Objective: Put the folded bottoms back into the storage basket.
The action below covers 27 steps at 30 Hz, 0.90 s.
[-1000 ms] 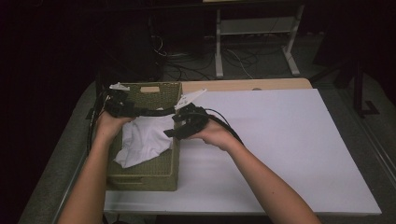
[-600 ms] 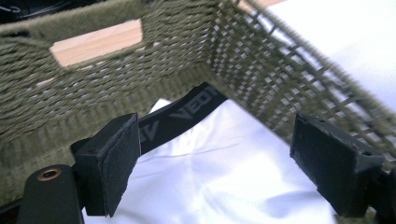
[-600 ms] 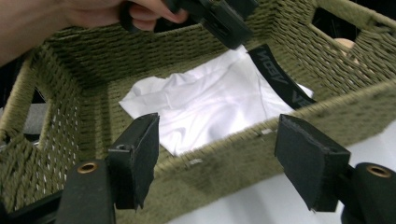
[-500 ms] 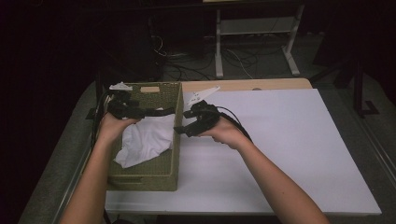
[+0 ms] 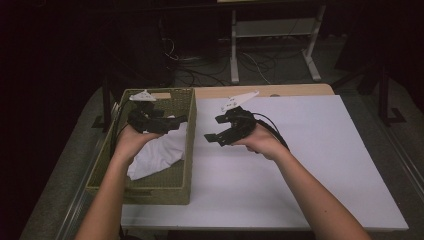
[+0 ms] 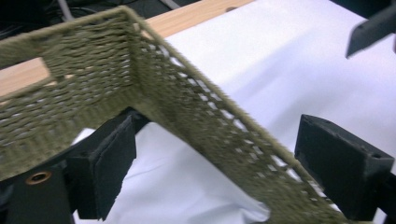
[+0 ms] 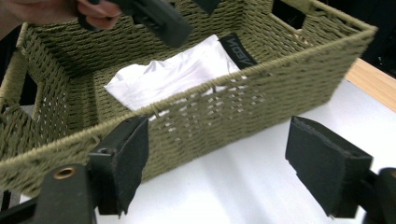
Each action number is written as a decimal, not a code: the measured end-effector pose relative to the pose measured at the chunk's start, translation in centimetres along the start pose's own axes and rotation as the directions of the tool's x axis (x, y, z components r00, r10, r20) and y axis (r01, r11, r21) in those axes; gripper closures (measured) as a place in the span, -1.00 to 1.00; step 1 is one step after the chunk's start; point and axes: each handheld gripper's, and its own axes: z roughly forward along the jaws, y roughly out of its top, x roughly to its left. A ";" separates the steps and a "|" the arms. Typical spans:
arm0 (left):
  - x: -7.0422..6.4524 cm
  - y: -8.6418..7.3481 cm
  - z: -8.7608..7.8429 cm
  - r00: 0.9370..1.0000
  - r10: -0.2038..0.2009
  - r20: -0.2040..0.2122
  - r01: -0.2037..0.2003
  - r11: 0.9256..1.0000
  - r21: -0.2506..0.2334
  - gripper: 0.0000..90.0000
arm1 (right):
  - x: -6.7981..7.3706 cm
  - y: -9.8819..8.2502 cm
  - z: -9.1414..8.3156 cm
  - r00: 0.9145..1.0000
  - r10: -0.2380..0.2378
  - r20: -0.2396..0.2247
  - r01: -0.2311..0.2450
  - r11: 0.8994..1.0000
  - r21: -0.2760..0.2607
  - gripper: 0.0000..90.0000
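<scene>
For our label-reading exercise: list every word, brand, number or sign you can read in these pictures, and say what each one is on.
One black tag on the white cloth in the basket: its pale capital letters lie sideways and blurred, too unclear to read.
Nothing else bears text.

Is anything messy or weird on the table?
A little. The white cloth lies crumpled in a heap in the woven basket, not folded. The basket hangs past the left edge of the white tabletop. Nothing looks spilled or broken.
</scene>
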 end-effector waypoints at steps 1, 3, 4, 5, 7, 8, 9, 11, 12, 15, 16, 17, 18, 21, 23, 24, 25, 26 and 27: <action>-0.3 -0.1 0.1 1.000 -0.001 0.009 0.001 1.000 0.005 -0.78 | -0.1 -0.2 -0.3 1.000 0.001 0.002 -0.001 1.000 -0.001 -0.59; -0.8 -0.2 0.2 0.999 0.006 0.033 -0.007 1.000 0.012 -0.84 | -0.3 -0.7 -0.9 1.000 0.002 0.008 -0.002 1.000 -0.003 -0.63; -1.1 -0.2 0.2 0.999 0.010 0.042 -0.010 1.000 0.012 -0.87 | -0.4 -0.9 -1.3 1.000 0.003 0.008 -0.003 1.000 -0.006 -0.66; -1.4 -0.3 0.1 0.999 0.011 0.050 -0.012 1.000 0.010 -0.90 | -0.6 -1.1 -1.6 1.000 0.005 0.009 -0.005 1.000 -0.011 -0.67; -2.0 -0.5 0.0 0.997 0.018 0.072 -0.018 1.000 -0.002 -0.96 | -0.7 -1.7 -2.5 1.000 0.008 0.018 -0.008 1.000 -0.014 -0.70; -2.3 -0.7 0.0 0.997 0.021 0.080 -0.020 1.000 -0.003 -0.97 | -0.8 -1.9 -2.8 1.000 0.007 0.020 -0.006 1.000 -0.015 -0.71; -2.7 -0.8 -0.1 0.996 0.025 0.089 -0.025 1.000 -0.002 -0.99 | -0.8 -2.2 -3.2 1.000 0.010 0.022 -0.009 1.000 -0.016 -0.73; -3.4 -1.1 -0.1 0.994 0.035 0.102 -0.035 0.999 -0.009 -1.00 | -1.1 -2.7 -4.1 0.999 0.017 0.029 -0.016 1.000 -0.018 -0.78; -3.8 -1.3 -0.2 0.994 0.041 0.106 -0.039 0.999 -0.013 -1.00 | -1.2 -3.0 -4.5 0.999 0.019 0.030 -0.018 1.000 -0.023 -0.81; -4.7 -1.5 -0.4 0.991 0.053 0.119 -0.051 0.998 -0.020 -1.00 | -1.5 -3.9 -5.8 0.998 0.032 0.045 -0.031 0.999 -0.024 -0.92; -5.0 -1.5 -0.6 0.991 0.067 0.113 -0.065 0.998 -0.025 -1.00 | -1.6 -4.2 -6.3 0.998 0.031 0.050 -0.030 0.999 -0.021 -0.94; -5.3 -1.6 -0.8 0.991 0.071 0.115 -0.067 0.997 -0.036 -1.00 | -1.6 -4.5 -6.7 0.998 0.030 0.054 -0.030 0.999 -0.019 -0.95; -5.6 -1.7 -0.9 0.990 0.072 0.120 -0.067 0.997 -0.043 -1.00 | -1.7 -4.8 -7.2 0.998 0.028 0.059 -0.027 0.999 -0.021 -0.95; -6.3 -2.0 -1.0 0.987 0.079 0.137 -0.074 0.997 -0.037 -1.00 | -1.7 -5.9 -8.6 0.997 0.039 0.072 -0.037 0.999 -0.028 -0.98; -6.7 -2.4 -0.9 0.986 0.083 0.148 -0.079 0.996 -0.035 -1.00 | -1.8 -6.6 -9.4 0.995 0.045 0.089 -0.043 0.999 -0.027 -0.99; -6.9 -2.5 -0.9 0.984 0.081 0.157 -0.076 0.996 -0.036 -1.00 | -1.8 -7.0 -9.9 0.994 0.047 0.098 -0.045 0.999 -0.026 -0.99; -7.0 -2.6 -0.9 0.983 0.084 0.164 -0.079 0.996 -0.040 -1.00 | -1.8 -7.4 -10.3 0.993 0.048 0.107 -0.045 0.999 -0.027 -1.00; -7.2 -2.8 -0.9 0.982 0.088 0.169 -0.081 0.996 -0.045 -1.00 | -1.8 -7.7 -10.7 0.992 0.049 0.114 -0.046 0.999 -0.026 -1.00; -7.4 -2.9 -1.0 0.981 0.091 0.174 -0.084 0.995 -0.046 -1.00 | -1.8 -8.1 -11.1 0.991 0.050 0.122 -0.047 0.999 -0.024 -1.00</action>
